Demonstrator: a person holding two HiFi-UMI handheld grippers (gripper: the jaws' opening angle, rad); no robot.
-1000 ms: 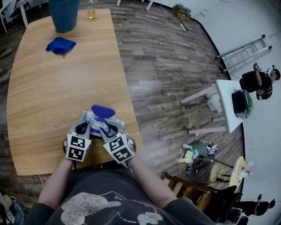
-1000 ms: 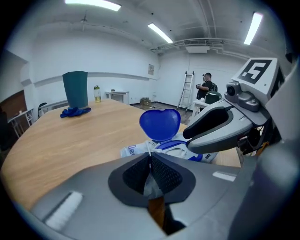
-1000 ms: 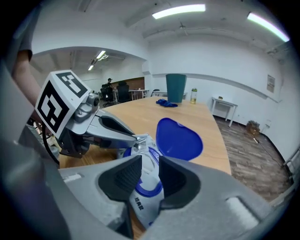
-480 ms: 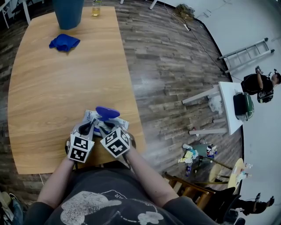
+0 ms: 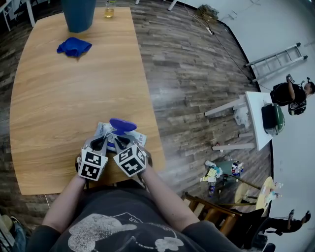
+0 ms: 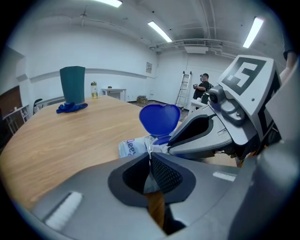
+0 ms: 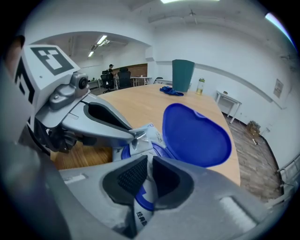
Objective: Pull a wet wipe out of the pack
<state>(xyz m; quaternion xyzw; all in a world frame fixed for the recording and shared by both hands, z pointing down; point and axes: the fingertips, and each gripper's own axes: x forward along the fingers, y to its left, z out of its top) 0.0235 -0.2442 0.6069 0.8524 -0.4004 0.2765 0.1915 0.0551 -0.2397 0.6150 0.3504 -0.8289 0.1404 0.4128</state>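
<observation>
The wet wipe pack [image 5: 105, 130] lies near the table's front edge with its blue lid [image 5: 122, 125] flipped up. My left gripper [image 5: 100, 143] is shut on the pack's thin near edge [image 6: 133, 146], pinched between the pads [image 6: 164, 173]. My right gripper [image 5: 118, 141] points down at the pack's opening just below the lid [image 7: 197, 136]. Its jaws have just been closing, and a strip of white wet wipe [image 7: 149, 165] now sits pinched between the pads. The two grippers stand side by side, almost touching.
A tall blue bin [image 5: 78, 14], a small bottle [image 5: 109, 10] and a crumpled blue cloth [image 5: 74, 47] stand at the far end of the wooden table [image 5: 59, 98]. The table's edge runs just right of the pack, with wood floor beyond it.
My right gripper has dipped toward the pack's opening and its jaws have closed. The left gripper has kept its place on the pack.
</observation>
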